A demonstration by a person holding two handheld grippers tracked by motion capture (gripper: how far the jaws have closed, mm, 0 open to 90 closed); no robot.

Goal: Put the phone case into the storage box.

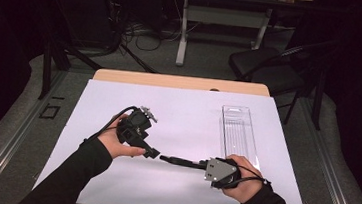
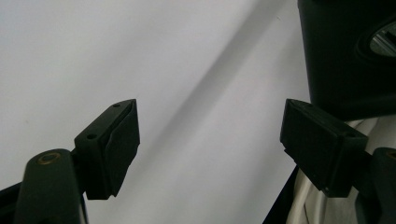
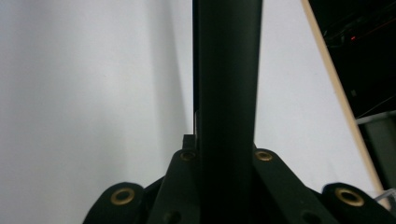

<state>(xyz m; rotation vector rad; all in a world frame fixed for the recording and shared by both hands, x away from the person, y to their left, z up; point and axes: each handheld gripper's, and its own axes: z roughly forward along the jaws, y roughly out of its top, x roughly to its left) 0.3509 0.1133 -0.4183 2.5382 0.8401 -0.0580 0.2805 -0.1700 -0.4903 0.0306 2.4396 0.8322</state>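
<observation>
1. The slim black rod (image 1: 177,160) lies level just above the bench (image 1: 188,108), well to the left of the clear plastic tray (image 1: 239,130) and pointing away from it; you have it pinched in the right hand-held gripper (image 1: 202,165), whose jaws are pressed together on it.
2. In the right gripper view the black rod (image 3: 227,93) runs straight up the middle between the jaws, so the grip looks centred. Keep it that way, without easing the pinch.
3. Your left hand-held gripper (image 1: 152,153) sits just off the rod's free end, on the side away from the tray. Its jaws are spread, and its pads (image 2: 122,140) have nothing between them.
4. The step in hand looks like a handover or a two-sided hold. Line the spread jaws up with the rod's tip before you close, so that both pads land flat on it.
5. Close gently; a thin rod caught off-centre is likely to swing or slip out.
6. Your right hand (image 1: 244,181) lies low, nearer you than the tray, knuckles up, its hand-held gripper level. Your left hand (image 1: 120,144) is cupped round its hand-held gripper, angled down toward the rod's tip.
</observation>
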